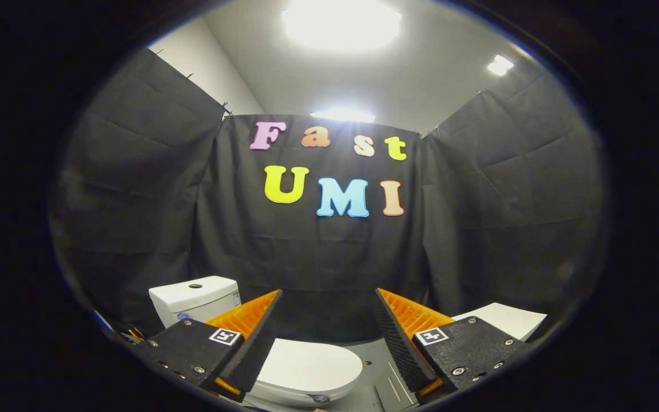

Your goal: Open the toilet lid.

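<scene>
While black cloth wall (pixel 329 252) fills centre of frame, toilet sits lower left: white cistern (pixel 195 297) behind left finger, closed toilet lid (pixel 306 363) low, just right of left finger. Grey floor (pixel 372 366) between fingers. White flat-topped object (pixel 507 320) lower right, behind right finger. Jaws (pixel 327 329) wide open, holding nothing.

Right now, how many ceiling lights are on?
3. A big light is overhead, a small one is beyond the right cloth wall, and a strip glows just above the back wall. The gripper is open above the closed lid.
</scene>
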Available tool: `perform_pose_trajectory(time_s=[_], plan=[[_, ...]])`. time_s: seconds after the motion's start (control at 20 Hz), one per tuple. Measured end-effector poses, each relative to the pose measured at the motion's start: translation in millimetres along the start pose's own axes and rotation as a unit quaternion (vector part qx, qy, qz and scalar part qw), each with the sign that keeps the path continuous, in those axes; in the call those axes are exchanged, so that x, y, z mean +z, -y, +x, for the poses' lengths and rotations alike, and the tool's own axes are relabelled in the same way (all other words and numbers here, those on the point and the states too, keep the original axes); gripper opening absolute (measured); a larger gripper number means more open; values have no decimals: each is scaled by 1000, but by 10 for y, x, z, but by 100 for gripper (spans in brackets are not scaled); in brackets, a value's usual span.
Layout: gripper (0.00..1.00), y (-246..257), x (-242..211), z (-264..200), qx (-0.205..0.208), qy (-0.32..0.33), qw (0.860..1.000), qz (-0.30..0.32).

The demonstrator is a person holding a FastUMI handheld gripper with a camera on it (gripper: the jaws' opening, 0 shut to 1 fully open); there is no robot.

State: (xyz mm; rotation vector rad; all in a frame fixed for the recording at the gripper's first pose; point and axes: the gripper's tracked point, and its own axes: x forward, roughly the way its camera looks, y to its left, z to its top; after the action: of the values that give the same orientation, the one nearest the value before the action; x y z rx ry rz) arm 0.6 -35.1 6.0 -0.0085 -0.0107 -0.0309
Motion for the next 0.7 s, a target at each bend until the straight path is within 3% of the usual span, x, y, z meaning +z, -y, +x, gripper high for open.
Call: perform_pose_trajectory(time_s=[0.35,0.7], plan=[[95,32,-213,54,6,-10,1000,1],[95,-101,-919,284,34,-50,998,8]])
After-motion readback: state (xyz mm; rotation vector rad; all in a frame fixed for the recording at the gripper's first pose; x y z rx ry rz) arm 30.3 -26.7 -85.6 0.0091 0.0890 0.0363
